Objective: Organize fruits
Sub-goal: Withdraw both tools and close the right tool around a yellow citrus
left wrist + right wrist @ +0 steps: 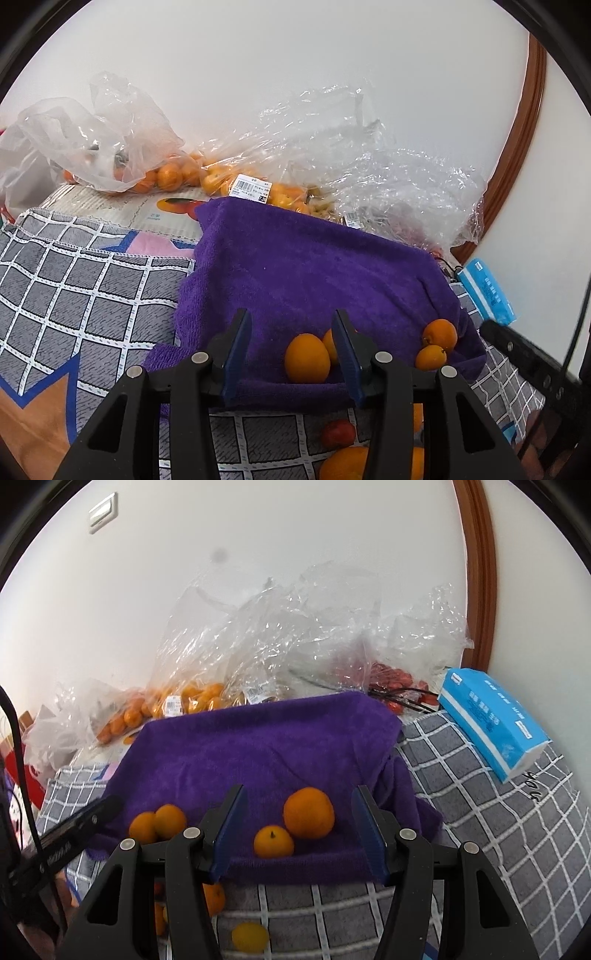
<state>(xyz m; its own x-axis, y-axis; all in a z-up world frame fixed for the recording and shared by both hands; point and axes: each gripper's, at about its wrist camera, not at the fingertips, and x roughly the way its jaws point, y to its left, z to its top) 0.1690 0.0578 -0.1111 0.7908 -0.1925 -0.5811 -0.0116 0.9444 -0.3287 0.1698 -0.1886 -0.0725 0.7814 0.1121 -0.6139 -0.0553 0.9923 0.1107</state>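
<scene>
Hovering right tool (pixel 299 834), 2 oranges (pixel 308 813) btwn jaws

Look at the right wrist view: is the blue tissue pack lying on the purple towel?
No, the blue tissue pack lies on the grey checked cloth, off to the right of the purple towel.

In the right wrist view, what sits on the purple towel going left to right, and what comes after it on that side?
Pair of small oranges touching each other → small orange with a stem → larger orange just behind it, all on the purple towel → blue tissue pack on the checked cloth.
</scene>
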